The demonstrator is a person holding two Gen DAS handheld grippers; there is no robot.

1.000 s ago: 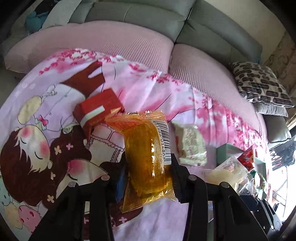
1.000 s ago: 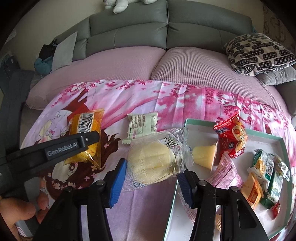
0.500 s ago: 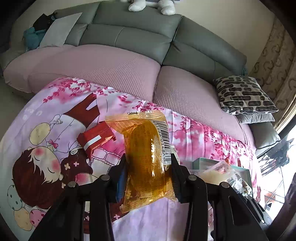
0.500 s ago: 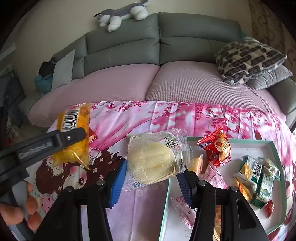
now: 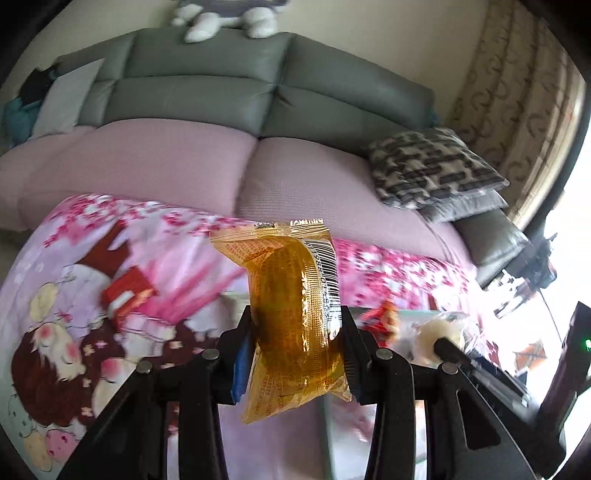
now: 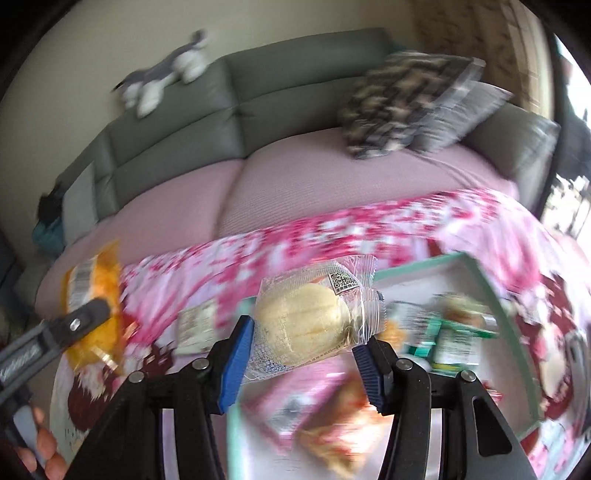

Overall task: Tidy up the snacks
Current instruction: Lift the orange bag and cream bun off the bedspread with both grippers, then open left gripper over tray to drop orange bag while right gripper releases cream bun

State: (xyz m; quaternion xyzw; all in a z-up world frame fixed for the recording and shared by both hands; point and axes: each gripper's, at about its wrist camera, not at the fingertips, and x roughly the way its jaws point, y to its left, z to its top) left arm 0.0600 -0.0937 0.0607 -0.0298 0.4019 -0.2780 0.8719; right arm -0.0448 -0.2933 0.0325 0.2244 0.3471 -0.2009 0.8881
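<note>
a blanket [image 5: 92,236] lies on the sofa [image 5: 207,92] seat. on it, a small box [image 5: 127,293] sits left and a tray [image 6: 491,291] of snack packets [image 6: 454,338] right. a patterned cushion [image 5: 432,166] lies behind, a plush toy [image 5: 225,18] on the backrest.

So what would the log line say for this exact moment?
left gripper: shut on orange snack packet | right gripper: shut on clear-wrapped bun | both lifted above blanket | tray: holds snacks
</note>
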